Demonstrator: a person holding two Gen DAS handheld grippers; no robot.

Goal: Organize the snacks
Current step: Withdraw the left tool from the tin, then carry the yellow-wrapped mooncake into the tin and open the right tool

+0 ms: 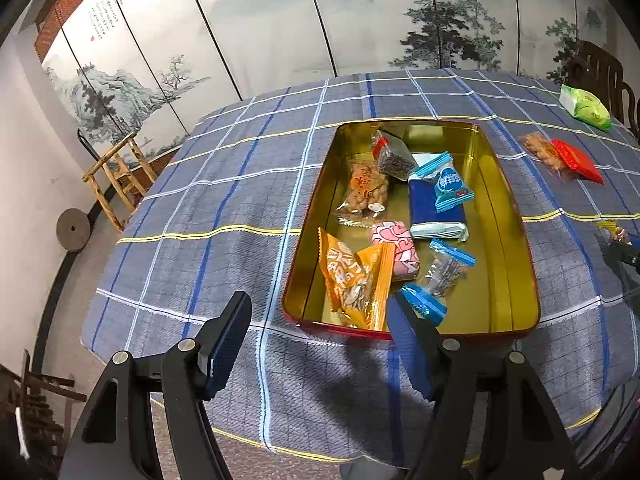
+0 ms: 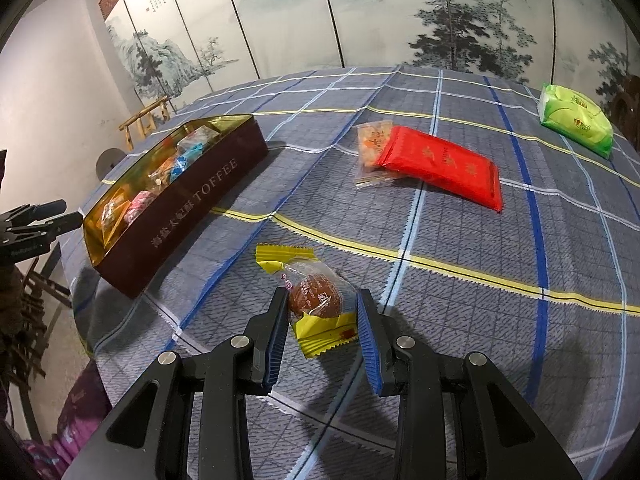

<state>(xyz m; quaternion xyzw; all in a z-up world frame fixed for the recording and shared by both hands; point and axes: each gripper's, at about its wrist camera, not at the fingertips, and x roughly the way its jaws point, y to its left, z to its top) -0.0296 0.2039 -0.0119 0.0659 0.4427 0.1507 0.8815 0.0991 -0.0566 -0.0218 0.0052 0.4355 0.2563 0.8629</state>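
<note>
I am holding my left gripper (image 1: 318,334) at the near end of the tin (image 1: 516,216), its jaws spread with nothing between them — one finger is sitting over the cloth (image 1: 224,200) to the tin's left, the other over the tin's near rim. Ahead of it, inside the tin, snacks are lying loose: an orange packet (image 1: 354,280) nearest, a pink sweet (image 1: 396,248) just beyond it, a blue packet (image 1: 436,208) farther in, a clear peanut bag (image 1: 364,192) to its left, and a dark seed bag (image 1: 392,152) at the far end.

My right gripper (image 2: 322,318) is pinching a yellow-ended wrapped snack (image 2: 316,292), the pads pressing on both sides of its clear middle, just over the cloth. The tin is sitting off to this gripper's left, its brown side wall reading TOFFEE. Ahead and slightly right, a red packet (image 2: 444,164) is lying on the cloth, overlapping a clear orange snack bag (image 2: 372,144) — and farther right, near the table's far edge, a green pack (image 2: 576,120) is resting alone.
</note>
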